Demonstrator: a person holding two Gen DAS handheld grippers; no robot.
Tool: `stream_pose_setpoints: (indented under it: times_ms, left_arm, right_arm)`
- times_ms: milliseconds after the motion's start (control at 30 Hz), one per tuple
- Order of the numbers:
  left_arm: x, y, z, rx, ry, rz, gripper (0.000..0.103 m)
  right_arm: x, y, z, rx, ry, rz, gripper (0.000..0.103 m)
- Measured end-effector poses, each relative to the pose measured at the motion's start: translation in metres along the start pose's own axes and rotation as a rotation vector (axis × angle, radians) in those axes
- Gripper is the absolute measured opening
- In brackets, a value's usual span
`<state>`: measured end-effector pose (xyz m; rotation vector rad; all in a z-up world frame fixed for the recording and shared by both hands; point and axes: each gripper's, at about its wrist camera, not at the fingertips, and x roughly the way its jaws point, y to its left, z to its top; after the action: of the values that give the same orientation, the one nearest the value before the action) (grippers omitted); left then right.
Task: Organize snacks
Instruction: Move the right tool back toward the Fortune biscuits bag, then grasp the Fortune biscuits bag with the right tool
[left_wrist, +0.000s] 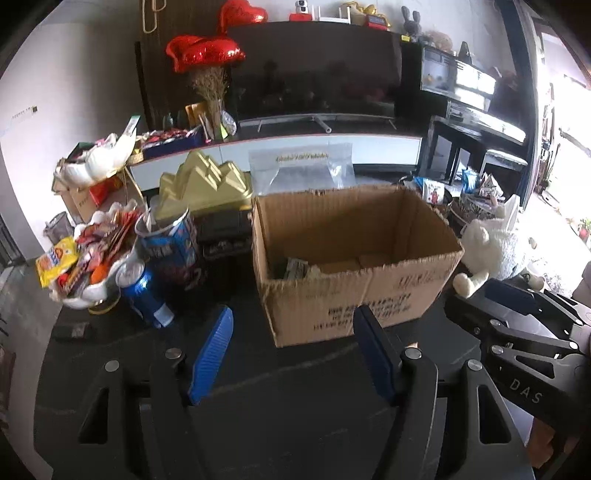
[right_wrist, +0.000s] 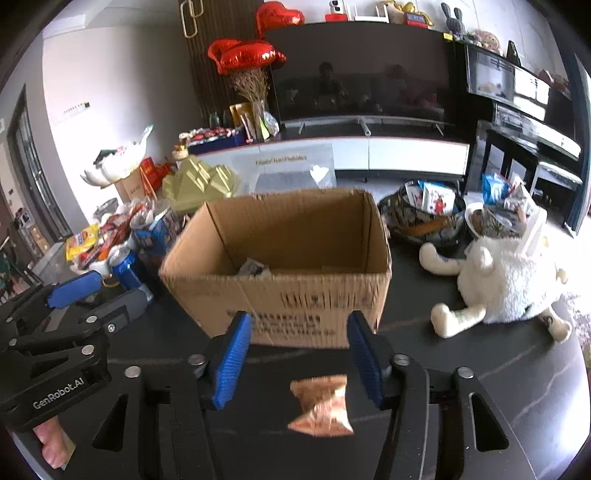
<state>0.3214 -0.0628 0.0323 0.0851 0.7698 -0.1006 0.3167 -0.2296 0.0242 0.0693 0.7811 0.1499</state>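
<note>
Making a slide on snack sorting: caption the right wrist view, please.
Open right gripper above a small orange snack packet on the dark table, facing an open brown cardboard box.

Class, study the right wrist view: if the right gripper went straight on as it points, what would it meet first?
Probably the orange snack packet lying between its open fingers, before the cardboard box; depth is uncertain.

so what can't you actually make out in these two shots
- Contents of the cardboard box: both views, near wall hides most of the floor; one wrapper shows.
- Print on the box front: both views, blurred.
- Small orange packet: right wrist view, motion-blurred, label unreadable, unclear if it rests on the table.
- Snacks in the patterned bowl: too small.
- White plush toy: left wrist view, washed out by glare.
</note>
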Motion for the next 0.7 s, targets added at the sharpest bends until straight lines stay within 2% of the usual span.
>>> stream_pose_setpoints:
  times_ms: [333,700]
  left_arm:
    - [0.011,-0.012,-0.029,0.003,0.062,0.000,0.067]
    - [0.054,-0.021,-0.052,-0.006,0.194,-0.011,0.067]
  right_arm:
    - [0.019,-0.013,-0.029,0.033,0.144,-0.011,0.057]
    - [0.057,-0.028,-0.051,0.103,0.321,-0.008,0.057]
